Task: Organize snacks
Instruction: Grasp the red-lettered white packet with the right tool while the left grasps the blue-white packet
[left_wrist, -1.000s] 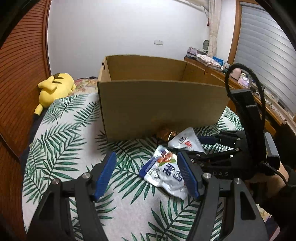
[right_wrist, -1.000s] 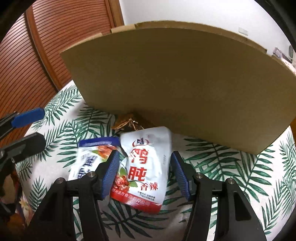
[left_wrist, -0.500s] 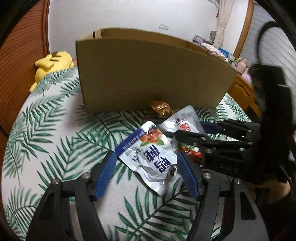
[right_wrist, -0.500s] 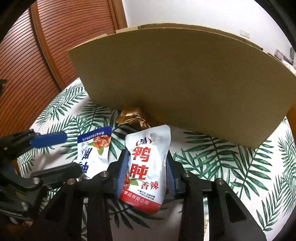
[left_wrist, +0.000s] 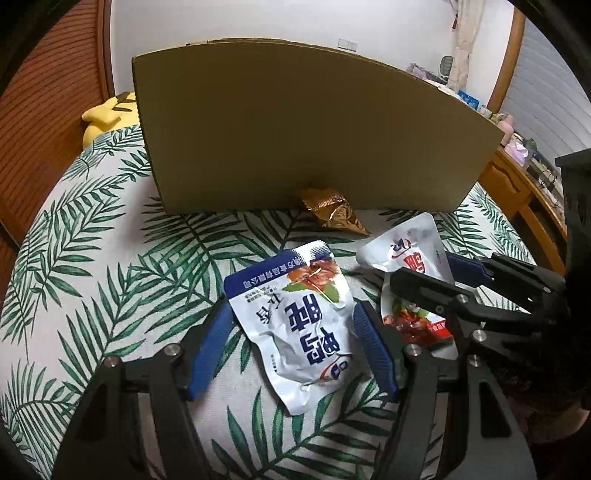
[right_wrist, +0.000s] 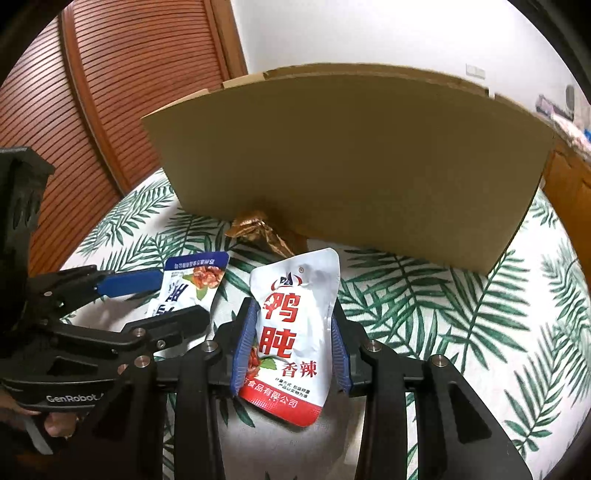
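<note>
- Red pouch (right_wrist: 291, 343) on leaf-print cloth (right_wrist: 461, 314), pinched between right gripper (right_wrist: 291, 350) pads.
- Left gripper (left_wrist: 291, 343) spread, straddling blue pouch (left_wrist: 306, 325), not pressing.
- Box (left_wrist: 314, 133) stands behind both.

You have three snack packets on the leaf-print cloth (left_wrist: 92, 266): one blue-topped pouch (left_wrist: 303, 317) near 6 o'clock, one red-bottomed pouch (right_wrist: 291, 332), and one gold wrapper (left_wrist: 332, 214) just past centre toward 12 o'clock. You have one cardboard box (left_wrist: 295, 129) at 12 o'clock. You also have one yellow plush toy (left_wrist: 107, 114) at 10 o'clock.
</note>
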